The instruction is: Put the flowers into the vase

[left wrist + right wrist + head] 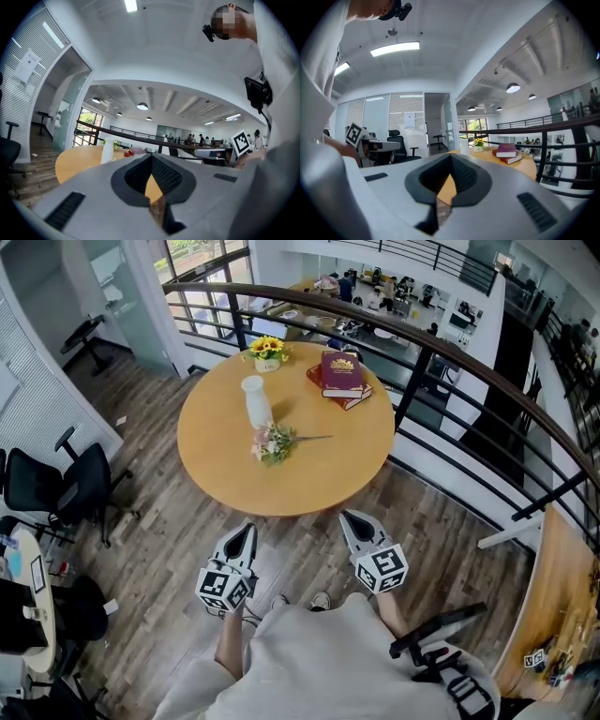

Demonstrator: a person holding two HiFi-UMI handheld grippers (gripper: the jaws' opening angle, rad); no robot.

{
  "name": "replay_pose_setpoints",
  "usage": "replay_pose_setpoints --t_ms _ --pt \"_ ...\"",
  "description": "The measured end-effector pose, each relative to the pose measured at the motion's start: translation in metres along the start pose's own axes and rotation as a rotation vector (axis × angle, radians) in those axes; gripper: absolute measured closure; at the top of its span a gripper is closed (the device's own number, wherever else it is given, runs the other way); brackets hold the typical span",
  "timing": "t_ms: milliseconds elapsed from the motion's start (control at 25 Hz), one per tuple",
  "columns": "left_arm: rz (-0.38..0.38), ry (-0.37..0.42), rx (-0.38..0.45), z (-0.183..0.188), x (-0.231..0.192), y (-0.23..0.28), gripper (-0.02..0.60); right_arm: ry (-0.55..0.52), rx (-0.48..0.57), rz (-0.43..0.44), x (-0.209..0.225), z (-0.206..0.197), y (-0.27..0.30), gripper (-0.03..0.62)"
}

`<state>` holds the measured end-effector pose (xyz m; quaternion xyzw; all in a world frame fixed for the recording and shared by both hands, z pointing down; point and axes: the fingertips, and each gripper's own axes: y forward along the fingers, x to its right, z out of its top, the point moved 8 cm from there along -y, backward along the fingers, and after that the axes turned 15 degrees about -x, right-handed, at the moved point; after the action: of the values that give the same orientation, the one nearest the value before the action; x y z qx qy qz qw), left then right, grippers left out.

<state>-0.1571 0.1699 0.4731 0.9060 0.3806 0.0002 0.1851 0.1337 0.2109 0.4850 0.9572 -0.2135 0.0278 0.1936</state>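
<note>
A small bouquet of pale flowers (273, 442) lies on its side on the round wooden table (309, 474), its stem pointing right. Just behind it a white vase (255, 399) stands upright and empty; it also shows in the left gripper view as the vase (107, 150) and in the right gripper view as the vase (464, 146). My left gripper (249, 527) and right gripper (349, 516) hover side by side off the table's near edge, apart from both things. Both have their jaws together with nothing in them, seen up close on the left gripper (151, 157) and the right gripper (450, 157).
A potted sunflower (267, 351) and two stacked red books (340, 376) sit at the table's far side. A curved dark railing (441, 348) runs behind and to the right. Black office chairs (56, 488) stand at the left on the wooden floor.
</note>
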Motion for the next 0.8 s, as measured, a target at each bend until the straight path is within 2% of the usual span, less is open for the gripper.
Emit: replay_pose_setpoints --t_ms 360,800 --pt "0.003 -0.001 0.006 -0.001 0.031 0.020 0.575 -0.029 -0.078 -0.012 0.026 -0.010 -0.007 0.585" --pt "0.014 -0.034 0.016 -0.003 0.022 0.042 0.575 -0.047 -0.097 0.011 0.038 -0.008 0.013 0.585"
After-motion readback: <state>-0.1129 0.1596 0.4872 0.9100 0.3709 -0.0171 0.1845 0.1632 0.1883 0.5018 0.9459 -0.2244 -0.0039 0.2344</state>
